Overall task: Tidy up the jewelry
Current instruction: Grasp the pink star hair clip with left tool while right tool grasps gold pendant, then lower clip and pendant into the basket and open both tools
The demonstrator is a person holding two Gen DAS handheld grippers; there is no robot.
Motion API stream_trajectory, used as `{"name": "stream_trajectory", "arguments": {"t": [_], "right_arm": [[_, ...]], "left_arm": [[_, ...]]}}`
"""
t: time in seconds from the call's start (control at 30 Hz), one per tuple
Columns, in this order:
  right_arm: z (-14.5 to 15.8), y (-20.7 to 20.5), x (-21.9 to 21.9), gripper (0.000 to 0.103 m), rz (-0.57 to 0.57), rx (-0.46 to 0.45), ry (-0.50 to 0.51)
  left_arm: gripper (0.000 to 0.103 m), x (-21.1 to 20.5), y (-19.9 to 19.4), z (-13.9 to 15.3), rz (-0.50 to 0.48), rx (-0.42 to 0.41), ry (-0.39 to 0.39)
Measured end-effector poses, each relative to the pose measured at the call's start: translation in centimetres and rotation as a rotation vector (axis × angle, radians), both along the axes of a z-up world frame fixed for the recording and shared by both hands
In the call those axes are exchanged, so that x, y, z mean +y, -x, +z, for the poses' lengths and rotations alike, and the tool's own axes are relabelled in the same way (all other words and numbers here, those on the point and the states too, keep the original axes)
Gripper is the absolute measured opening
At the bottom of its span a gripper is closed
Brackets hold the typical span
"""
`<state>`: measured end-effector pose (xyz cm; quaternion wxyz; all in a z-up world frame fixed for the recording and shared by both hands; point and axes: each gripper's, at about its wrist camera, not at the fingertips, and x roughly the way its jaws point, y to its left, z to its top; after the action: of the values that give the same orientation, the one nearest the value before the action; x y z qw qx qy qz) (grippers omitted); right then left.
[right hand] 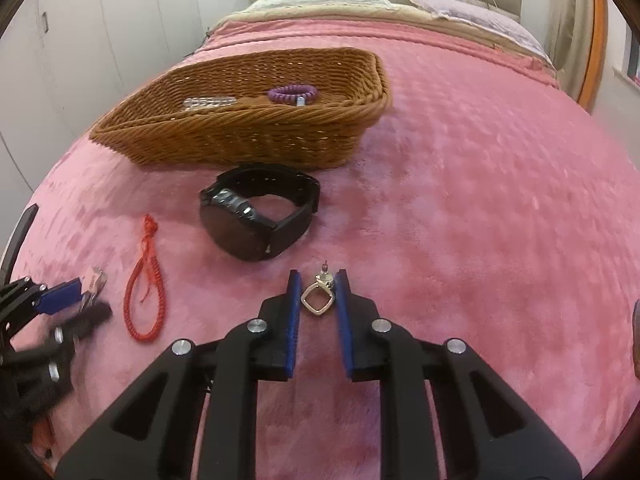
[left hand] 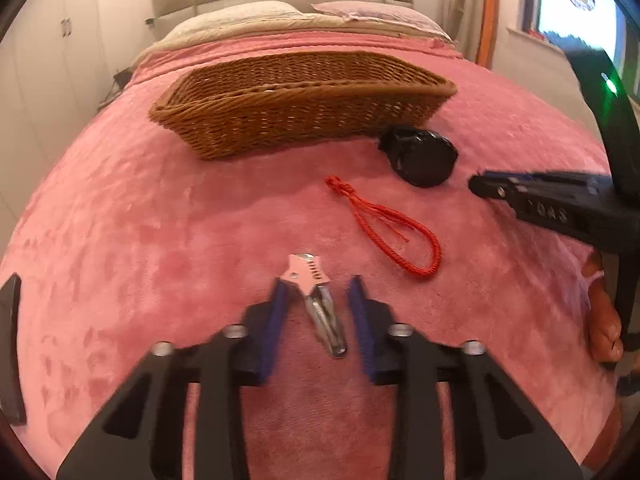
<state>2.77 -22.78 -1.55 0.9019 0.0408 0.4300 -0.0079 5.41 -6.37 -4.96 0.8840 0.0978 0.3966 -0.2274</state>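
Note:
A pink star hair clip lies on the pink blanket between the blue pads of my left gripper. The left pad is at the star's tip and a gap shows on the right side, so the gripper is open. In the right wrist view my right gripper is shut on a small earring with a square hoop, both pads against it. A black watch and a red cord loop lie on the blanket in front of the wicker basket. A purple hair tie and a clear beaded piece rest inside the basket.
The blanket covers a bed with pillows and a headboard behind the basket. White wardrobe doors stand to the left, a window to the right. A person's fingers hold the right gripper's handle.

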Motion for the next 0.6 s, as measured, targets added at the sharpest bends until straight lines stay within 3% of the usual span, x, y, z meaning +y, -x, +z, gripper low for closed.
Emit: {"name": "stream_trajectory", "arguments": {"t": [0.2, 0.37, 0.6], "right_arm": [[1.7, 2.1, -0.1, 0.015, 0.022, -0.087, -0.060], [4.2, 4.0, 0.7, 0.015, 0.031, -0.143, -0.062], [10.7, 4.1, 1.3, 0.015, 0.036, -0.296, -0.060]], "left_arm": [[0.015, 1.7, 0.2, 0.8, -0.021, 0.017, 0.119], [0.015, 2.1, 1.8, 3.2, -0.053, -0.066, 0.184], [0.015, 2.2, 1.7, 9.3, -0.063, -0.210, 0.287]]}}
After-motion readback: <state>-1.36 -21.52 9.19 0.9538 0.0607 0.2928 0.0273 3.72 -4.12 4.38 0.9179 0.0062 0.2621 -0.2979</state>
